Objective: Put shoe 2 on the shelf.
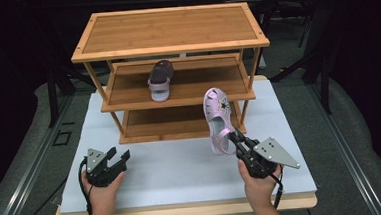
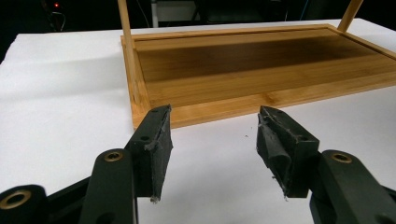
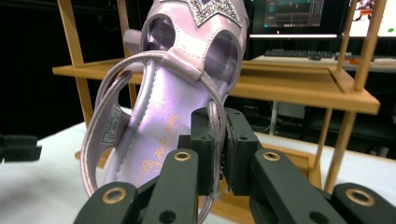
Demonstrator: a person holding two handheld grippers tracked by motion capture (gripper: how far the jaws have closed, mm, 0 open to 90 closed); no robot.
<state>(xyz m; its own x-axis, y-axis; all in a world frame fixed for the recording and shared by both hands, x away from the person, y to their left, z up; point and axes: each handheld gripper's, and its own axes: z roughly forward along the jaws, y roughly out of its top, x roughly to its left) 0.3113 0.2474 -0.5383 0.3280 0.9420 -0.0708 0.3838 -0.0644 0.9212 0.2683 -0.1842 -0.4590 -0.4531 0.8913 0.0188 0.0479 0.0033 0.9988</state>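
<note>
Your right gripper (image 3: 218, 154) fingers clamp the pink sandal's (image 3: 173, 93) soft heel strap; probably light, it may swing. Left gripper (image 2: 212, 140) fingers released.

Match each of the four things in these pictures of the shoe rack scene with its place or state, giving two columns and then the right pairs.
Things:
1. pink sandal
2. dark sandal
3. left gripper
4. shoe rack

Places or states:
A. stands on the white table top
B. open, nothing between its fingers
C. lies on the middle shelf
D. held up at its heel by the right gripper

Pairs: 1-D, 2-C, 3-B, 4-A
</note>
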